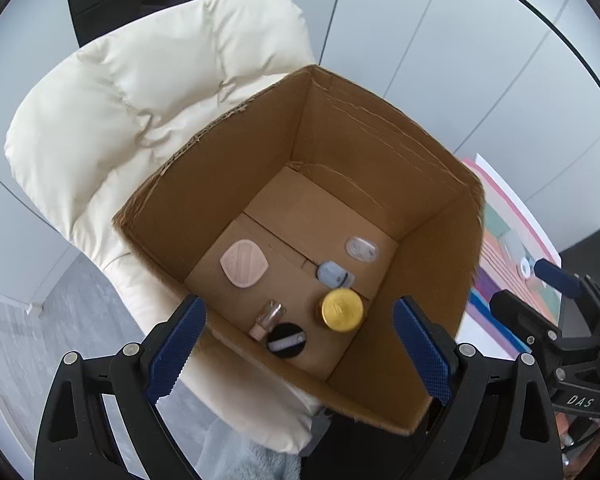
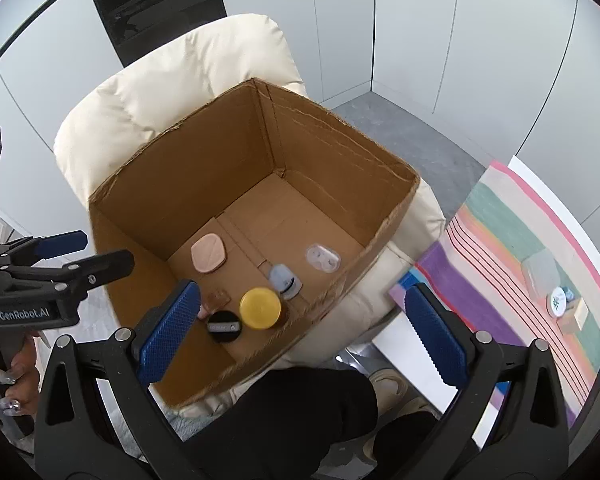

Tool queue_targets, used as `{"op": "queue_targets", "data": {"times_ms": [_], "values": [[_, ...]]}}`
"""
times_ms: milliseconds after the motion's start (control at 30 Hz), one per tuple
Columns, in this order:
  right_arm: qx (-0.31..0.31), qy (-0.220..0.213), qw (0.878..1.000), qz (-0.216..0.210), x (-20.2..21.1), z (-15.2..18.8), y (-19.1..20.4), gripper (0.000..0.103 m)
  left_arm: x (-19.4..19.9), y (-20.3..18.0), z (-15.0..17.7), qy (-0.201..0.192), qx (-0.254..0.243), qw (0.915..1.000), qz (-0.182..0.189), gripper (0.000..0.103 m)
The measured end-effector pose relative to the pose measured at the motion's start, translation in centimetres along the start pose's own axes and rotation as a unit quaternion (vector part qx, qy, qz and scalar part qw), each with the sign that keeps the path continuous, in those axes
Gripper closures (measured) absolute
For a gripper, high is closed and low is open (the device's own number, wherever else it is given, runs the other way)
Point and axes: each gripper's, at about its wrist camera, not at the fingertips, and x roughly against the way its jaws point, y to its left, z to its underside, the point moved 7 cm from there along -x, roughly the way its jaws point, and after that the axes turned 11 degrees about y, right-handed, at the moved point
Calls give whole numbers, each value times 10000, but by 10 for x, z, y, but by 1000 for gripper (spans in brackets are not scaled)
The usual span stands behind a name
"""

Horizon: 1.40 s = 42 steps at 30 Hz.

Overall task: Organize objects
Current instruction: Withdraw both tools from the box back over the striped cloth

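Open-topped cardboard box (image 1: 380,152) resting on a cream padded chair (image 1: 112,108). On its floor, six small items: a pink rounded-diamond compact (image 1: 244,264), a clear twin-well lens case (image 1: 362,249), a pale blue capsule-shaped case (image 1: 334,273), a gold-lidded jar (image 1: 342,310), a small clear bottle (image 1: 269,318) lying on its side, and a black round disc (image 1: 286,340).

Left gripper (image 1: 300,354) hangs above the box's near edge, jaws wide, nothing held. Right gripper (image 2: 296,330) likewise spread wide and empty, items below and ahead.

Striped mat (image 2: 500,264) to the right carries a white round tin (image 2: 556,301).

so the cardboard box (image 2: 236,184) sits on a cream chair (image 2: 204,68), striped cloth (image 2: 512,248) on the desk (image 2: 396,344) right of it
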Motion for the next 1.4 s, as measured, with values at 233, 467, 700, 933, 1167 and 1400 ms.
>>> {"op": "queue_targets", "data": {"times_ms": [233, 467, 700, 933, 1167, 1400], "values": [[-5, -28, 10000, 56, 24, 35, 7, 0, 13, 0, 34, 5, -60, 10000, 36, 8], [-117, 20, 9999, 45, 39, 77, 10, 0, 25, -3, 71, -8, -166, 9998, 61, 8], [-222, 95, 9997, 97, 44, 110, 10, 0, 28, -12, 105, 63, -416, 9991, 75, 8], [-192, 76, 9997, 165, 46, 116, 14, 0, 29, -18, 106, -26, -506, 9987, 22, 8], [-358, -36, 9990, 246, 54, 118, 6, 0, 21, -23, 103, 77, -546, 9984, 109, 8], [-763, -121, 9961, 425, 70, 131, -22, 0, 19, -61, 97, 84, -987, 9947, 290, 8]]}}
